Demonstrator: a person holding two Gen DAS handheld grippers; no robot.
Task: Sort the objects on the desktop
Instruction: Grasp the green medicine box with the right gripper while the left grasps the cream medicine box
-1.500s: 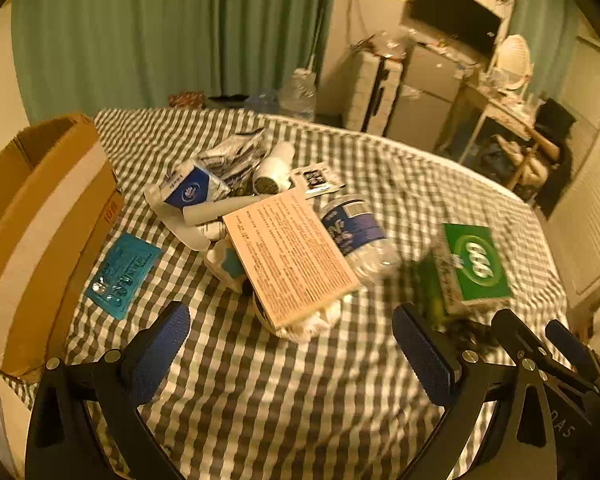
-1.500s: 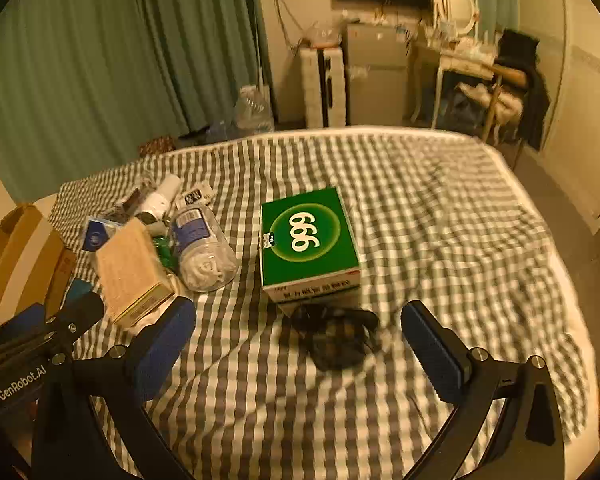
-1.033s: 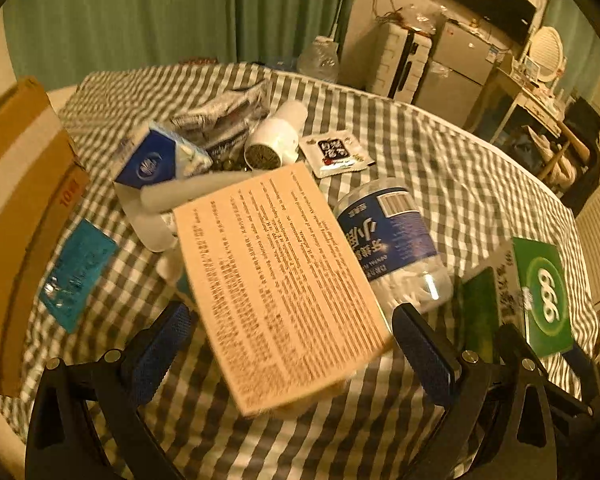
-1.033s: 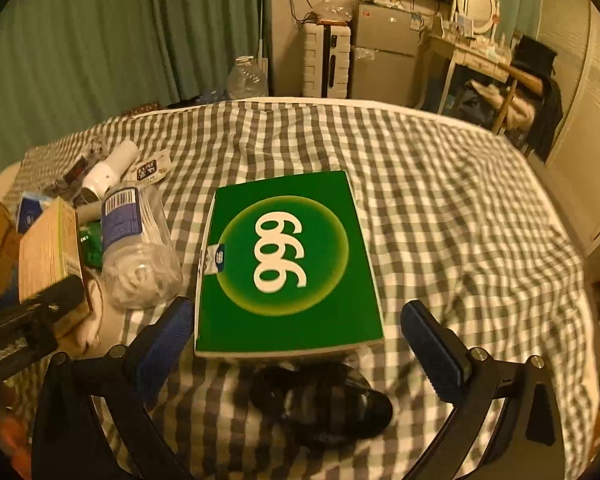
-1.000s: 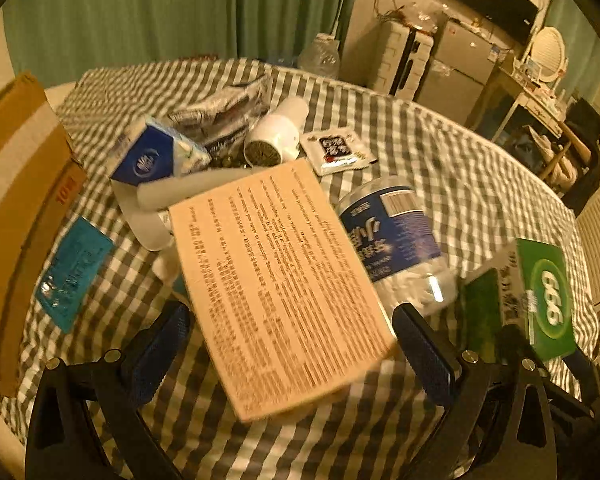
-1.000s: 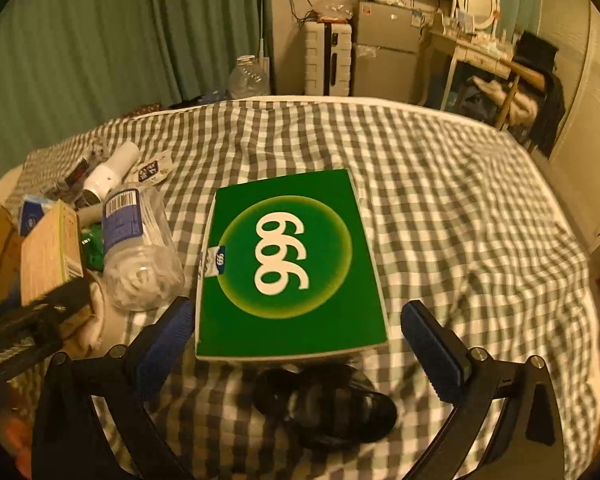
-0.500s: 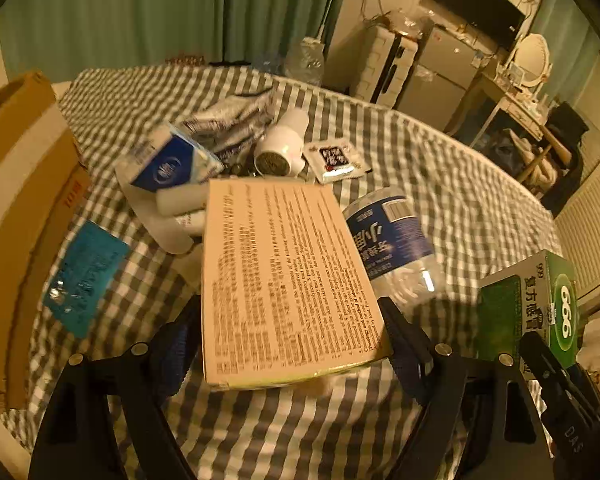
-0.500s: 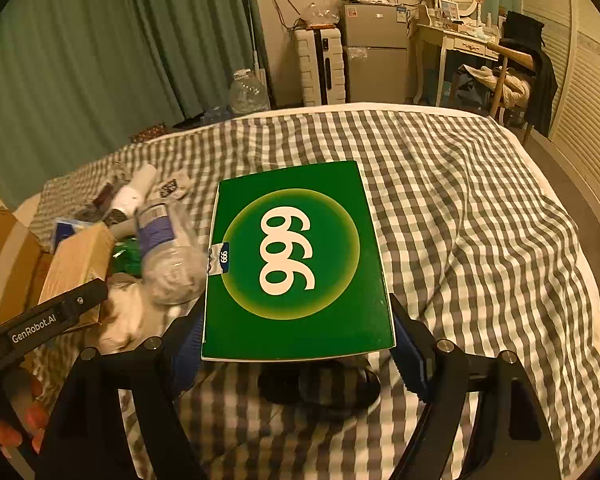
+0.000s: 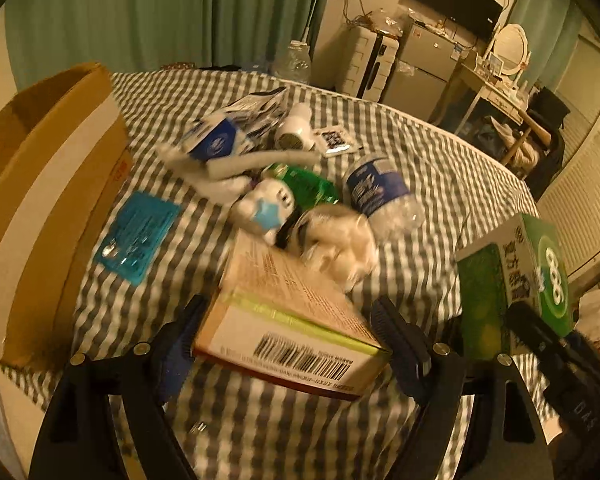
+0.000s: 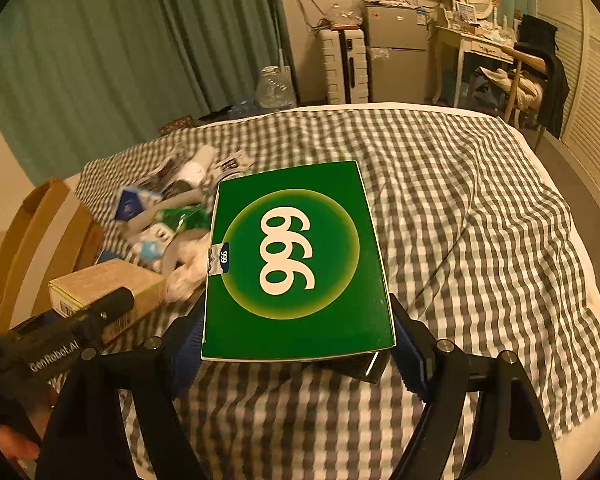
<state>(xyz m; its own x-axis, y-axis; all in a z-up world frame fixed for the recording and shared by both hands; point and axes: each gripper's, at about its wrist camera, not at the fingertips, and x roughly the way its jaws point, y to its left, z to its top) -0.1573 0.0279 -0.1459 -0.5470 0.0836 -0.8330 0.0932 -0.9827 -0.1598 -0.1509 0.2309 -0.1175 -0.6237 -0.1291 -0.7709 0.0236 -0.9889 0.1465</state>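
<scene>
**Two boxes lifted, cardboard carton to the left**

Cardboard carton (image 9: 48,184): open-topped, standing at the far left edge of the checked cloth (image 9: 440,160); the likely receptacle, though that is a judgement; it lies left of both grippers, nearer the left hand's than the right's.

Teal packet (image 9: 138,234): flat on the cloth, just beside the carton's wall.

Loose heap, centre: blue-and-white pack (image 9: 218,142), white tube (image 9: 260,160), green wrapper (image 9: 306,186), small white item with a blue patch (image 9: 266,210), crumpled white wad (image 9: 336,240), clear water bottle (image 9: 378,196) on its side; all untouched on the cloth, beyond the left gripper's fingertips.

Left gripper (image 9: 288,340): jaws have just been closing, and now pinch the tan box (image 9: 284,312) across its width; barcode end towards the camera, long axis running away along the fingers; box raised off the cloth and tipped.

Right gripper (image 10: 296,344): jaws clamped on the green box marked 999 (image 10: 296,256), one blue pad at each long side; printed face up, long axis pointing away from the camera; held above the cloth, with a dark object partly hidden beneath its near edge.

Relation governing the next move: carton sits to the left of both held boxes; the tan box is the closer; the green box would have to cross over the heap, or wait; a clash of the two grippers near the carton mouth is the risk.
</scene>
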